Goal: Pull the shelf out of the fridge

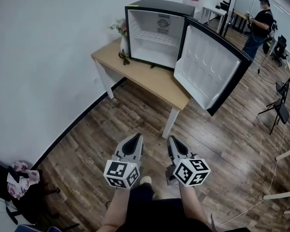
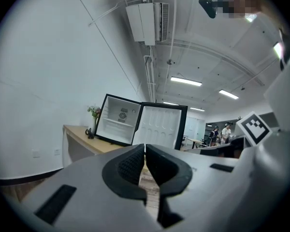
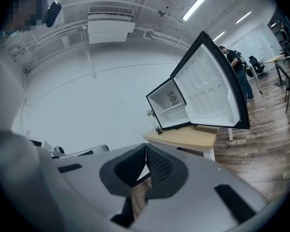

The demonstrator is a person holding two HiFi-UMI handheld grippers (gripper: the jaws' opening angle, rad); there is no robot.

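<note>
Jaws together, both hand-held grippers (image 1: 135,139) (image 1: 173,141) empty

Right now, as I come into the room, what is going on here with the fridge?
A person holds the left gripper and the right gripper out in front, both shut and empty, well short of the table. The small fridge sits on that table with its door swung open. The wire shelf is still inside, and neither gripper is near it.
</note>
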